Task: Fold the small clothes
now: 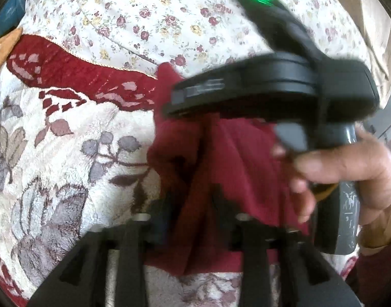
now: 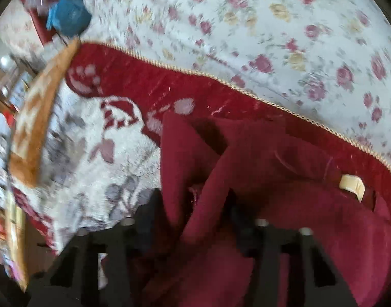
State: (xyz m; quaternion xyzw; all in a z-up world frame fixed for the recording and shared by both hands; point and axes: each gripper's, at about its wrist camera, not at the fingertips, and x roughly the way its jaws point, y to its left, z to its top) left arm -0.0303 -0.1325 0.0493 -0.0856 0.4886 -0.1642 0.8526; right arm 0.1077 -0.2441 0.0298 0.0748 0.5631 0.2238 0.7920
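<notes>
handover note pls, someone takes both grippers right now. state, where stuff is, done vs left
Left gripper: fingers shut on the maroon garment, bunched and lifted.
Right gripper: also shut on the maroon garment, cream tag showing; right hand close beside the left gripper.
Underneath: plush blanket with red border, floral sheet behind.
Done: garment picked up.
Left: no neat fold visible; spread flat, fold.
</notes>
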